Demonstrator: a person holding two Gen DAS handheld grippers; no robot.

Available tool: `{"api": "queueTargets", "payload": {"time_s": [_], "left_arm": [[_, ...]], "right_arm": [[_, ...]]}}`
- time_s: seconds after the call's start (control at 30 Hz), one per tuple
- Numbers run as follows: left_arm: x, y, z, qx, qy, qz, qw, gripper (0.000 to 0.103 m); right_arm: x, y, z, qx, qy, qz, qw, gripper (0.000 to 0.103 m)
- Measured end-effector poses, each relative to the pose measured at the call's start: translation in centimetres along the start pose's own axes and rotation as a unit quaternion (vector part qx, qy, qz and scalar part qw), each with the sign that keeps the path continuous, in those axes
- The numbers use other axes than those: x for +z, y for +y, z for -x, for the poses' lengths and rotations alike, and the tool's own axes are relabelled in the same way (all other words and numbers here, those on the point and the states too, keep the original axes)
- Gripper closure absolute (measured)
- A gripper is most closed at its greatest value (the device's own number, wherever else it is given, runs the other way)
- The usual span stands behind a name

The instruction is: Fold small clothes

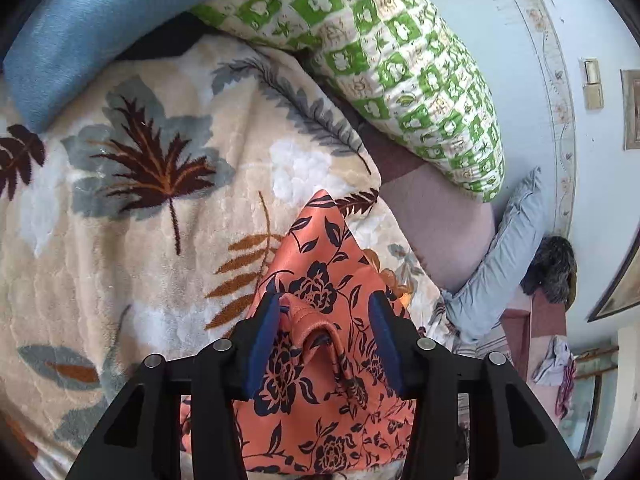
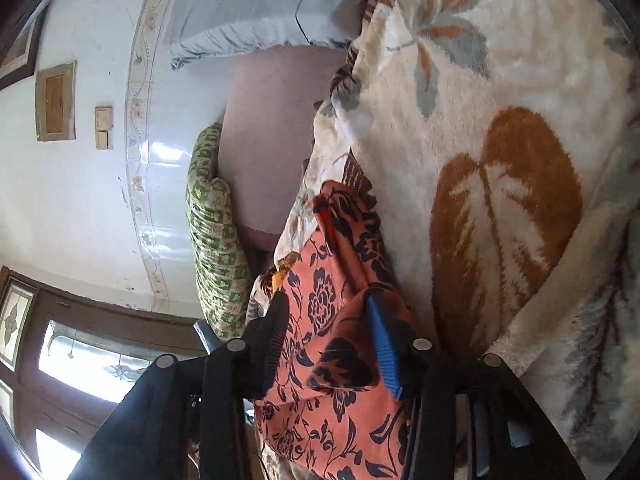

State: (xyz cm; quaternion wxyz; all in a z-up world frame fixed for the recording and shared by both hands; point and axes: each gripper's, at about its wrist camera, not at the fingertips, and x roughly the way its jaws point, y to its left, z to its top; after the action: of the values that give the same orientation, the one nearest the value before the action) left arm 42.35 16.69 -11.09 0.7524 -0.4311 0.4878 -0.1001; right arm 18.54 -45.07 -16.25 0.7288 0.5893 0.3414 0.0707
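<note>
- We see our left gripper (image 1: 326, 308) with jaws wide apart around the orange floral garment (image 1: 320, 272), its hem bunched between them, not pinched.
- Our right gripper (image 2: 330, 306) likewise stands spread around the same cloth (image 2: 320, 300), over the leaf-print blanket (image 2: 500, 160).

You have a cream leaf-print blanket (image 1: 132, 208) spread over the bed, a blue bolster (image 1: 100, 28) beyond it, a green checked pillow (image 1: 400, 68) near the pale tiled wall (image 1: 560, 8), and a grey pillow (image 1: 508, 256) beside it
</note>
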Motion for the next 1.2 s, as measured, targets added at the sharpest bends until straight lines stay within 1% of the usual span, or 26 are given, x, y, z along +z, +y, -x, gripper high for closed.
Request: {"api": "queueTargets", "payload": {"time_s": [0.03, 0.07, 0.13, 0.17, 0.27, 0.37, 0.43, 0.5, 0.57, 0.6, 0.63, 0.67, 0.73, 0.77, 0.8, 0.87, 0.97, 1.03, 1.07, 1.13, 1.2], "left_arm": [[-0.5, -0.2, 0.4, -0.001, 0.005, -0.01, 0.9999, 0.056], [-1.1, -0.6, 0.7, -0.001, 0.015, -0.026, 0.9996, 0.056], [-2.9, -1.2, 1.2, 0.0, 0.034, -0.054, 0.998, 0.055], [-4.0, -1.8, 0.5, 0.0, 0.047, -0.067, 0.9966, 0.055], [-6.9, -3.0, -2.5, 0.009, 0.085, -0.096, 0.9917, 0.055], [-9.0, -3.3, -6.5, 0.027, 0.123, -0.108, 0.9861, 0.055], [-9.4, -3.5, -9.1, 0.035, 0.136, -0.105, 0.9845, 0.055], [-8.9, -3.6, -11.5, 0.045, 0.145, -0.095, 0.9838, 0.056], [-7.5, -4.2, -13.6, 0.058, 0.149, -0.082, 0.9837, 0.057], [-6.7, -4.8, -14.5, 0.06, 0.147, -0.073, 0.9846, 0.057], [-5.5, -5.5, -14.7, 0.053, 0.137, -0.063, 0.9871, 0.057], [-4.2, -6.1, -14.7, 0.045, 0.123, -0.051, 0.9901, 0.057], [-2.1, -7.4, -14.0, 0.028, 0.098, -0.039, 0.994, 0.057], [-1.1, -8.0, -13.5, 0.025, 0.083, -0.039, 0.9954, 0.057], [-0.2, -8.4, -12.9, 0.027, 0.069, -0.04, 0.9965, 0.057], [0.9, -8.6, -11.6, 0.026, 0.053, -0.046, 0.9972, 0.055], [1.5, -7.6, -10.3, 0.045, 0.044, -0.068, 0.9957, 0.055], [1.3, -5.9, -10.2, 0.06, 0.057, -0.069, 0.9942, 0.055], [1.0, -5.1, -10.4, 0.066, 0.065, -0.068, 0.9934, 0.055], [1.0, -3.1, -9.9, 0.082, 0.076, -0.07, 0.9913, 0.055], [0.5, -2.4, -9.8, 0.097, 0.083, -0.091, 0.9877, 0.056]], "right_arm": [[0.0, 0.3, 0.7, 0.007, -0.008, 0.002, 1.0, 0.055], [-0.3, 0.7, 1.0, 0.01, -0.004, 0.007, 1.0, 0.054], [-1.1, 1.8, 0.6, 0.008, 0.025, 0.027, 0.999, 0.054], [-1.8, 2.3, 0.1, 0.009, 0.043, 0.035, 0.998, 0.053], [-4.0, 2.5, -2.3, 0.017, 0.096, 0.031, 0.995, 0.048], [-5.9, 1.8, -5.2, -0.007, 0.143, 0.02, 0.989, 0.047], [-6.4, 1.2, -6.8, -0.024, 0.16, 0.013, 0.987, 0.047], [-6.0, 1.0, -8.2, -0.034, 0.167, 0.005, 0.985, 0.048], [-4.6, 1.7, -9.6, -0.03, 0.161, 0.001, 0.986, 0.047], [-3.5, 2.3, -9.9, -0.012, 0.145, -0.001, 0.989, 0.047], [-2.4, 3.1, -10.0, 0.01, 0.127, -0.001, 0.992, 0.047], [-1.2, 3.9, -10.0, 0.022, 0.109, 0.0, 0.994, 0.047], [0.6, 5.1, -9.5, 0.027, 0.076, 0.011, 0.997, 0.047], [1.2, 5.6, -9.0, 0.024, 0.064, 0.021, 0.997, 0.047], [1.7, 5.8, -8.5, 0.017, 0.057, 0.029, 0.998, 0.046], [2.1, 6.1, -7.5, 0.006, 0.047, 0.046, 0.998, 0.046], [1.8, 5.6, -5.6, -0.054, 0.035, 0.097, 0.993, 0.043], [1.4, 4.7, -5.1, -0.105, 0.038, 0.126, 0.986, 0.043], [1.4, 3.9, -4.8, -0.123, 0.04, 0.131, 0.983, 0.043], [1.3, 2.6, -4.7, -0.142, 0.043, 0.125, 0.981, 0.043], [1.1, 2.0, -5.1, -0.147, 0.048, 0.122, 0.981, 0.043]]}}
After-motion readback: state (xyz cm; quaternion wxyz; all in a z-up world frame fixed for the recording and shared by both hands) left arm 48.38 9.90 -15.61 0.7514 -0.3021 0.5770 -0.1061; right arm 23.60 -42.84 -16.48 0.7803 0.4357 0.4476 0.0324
